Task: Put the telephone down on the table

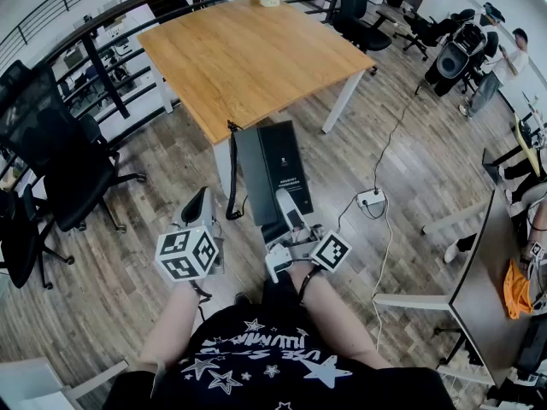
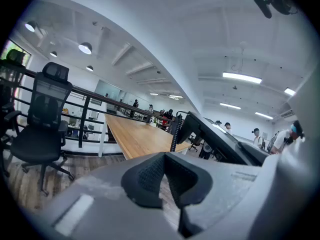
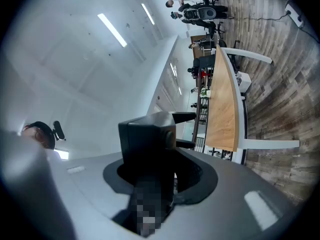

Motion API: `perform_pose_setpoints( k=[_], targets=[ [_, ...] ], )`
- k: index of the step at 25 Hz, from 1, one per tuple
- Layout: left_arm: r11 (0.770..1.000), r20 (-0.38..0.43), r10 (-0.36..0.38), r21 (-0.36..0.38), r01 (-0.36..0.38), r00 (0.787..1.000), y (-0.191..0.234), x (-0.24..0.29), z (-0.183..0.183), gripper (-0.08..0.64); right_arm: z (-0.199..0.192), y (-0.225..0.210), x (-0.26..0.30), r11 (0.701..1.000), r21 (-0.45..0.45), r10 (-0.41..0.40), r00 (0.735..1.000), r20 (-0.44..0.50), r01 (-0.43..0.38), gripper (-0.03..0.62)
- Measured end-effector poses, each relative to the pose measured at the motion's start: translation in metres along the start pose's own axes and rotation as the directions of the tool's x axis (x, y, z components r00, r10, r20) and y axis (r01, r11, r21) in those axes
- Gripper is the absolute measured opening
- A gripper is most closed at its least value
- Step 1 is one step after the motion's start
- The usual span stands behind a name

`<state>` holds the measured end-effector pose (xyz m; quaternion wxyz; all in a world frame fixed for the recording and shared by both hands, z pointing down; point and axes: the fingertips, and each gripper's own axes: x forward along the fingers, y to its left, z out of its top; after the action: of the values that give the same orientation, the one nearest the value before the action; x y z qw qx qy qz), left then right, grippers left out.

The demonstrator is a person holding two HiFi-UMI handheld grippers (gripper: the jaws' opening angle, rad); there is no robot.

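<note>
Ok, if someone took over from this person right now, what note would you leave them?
Right tool: shut on the black desk telephone, held in the air over the floor, its coiled cord hanging.
Left tool: shut, empty.
Light wooden table: just ahead of the telephone.
Done: telephone is in the grip.
Left: set it on the table, then let go.

Field note: your telephone (image 1: 272,171) carries a small white mark and lines of white print on its dark face, too small to read. The white lettering among stars on your shirt (image 1: 256,359) is upside down and illegible.
</note>
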<state>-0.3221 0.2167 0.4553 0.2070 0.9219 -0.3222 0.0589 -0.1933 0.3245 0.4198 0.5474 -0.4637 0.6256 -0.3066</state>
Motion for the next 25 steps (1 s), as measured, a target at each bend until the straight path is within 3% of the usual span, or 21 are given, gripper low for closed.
perform_pose_setpoints(
  k=[13, 25],
  targets=[
    [1.000, 0.001, -0.019, -0.017, 0.019, 1.000, -0.001, -0.015, -0.007, 0.002, -0.024, -0.003, -0.017, 1.000, -0.003, -0.021, 1.000, -0.008, 0.021, 0.157],
    [1.000, -0.036, 0.021, -0.016, -0.021, 0.999, -0.002, 0.009, -0.009, 0.002, 0.000, -0.016, 0.002, 0.999, 0.016, -0.049, 0.997, -0.052, 0.050, 0.158]
  ],
)
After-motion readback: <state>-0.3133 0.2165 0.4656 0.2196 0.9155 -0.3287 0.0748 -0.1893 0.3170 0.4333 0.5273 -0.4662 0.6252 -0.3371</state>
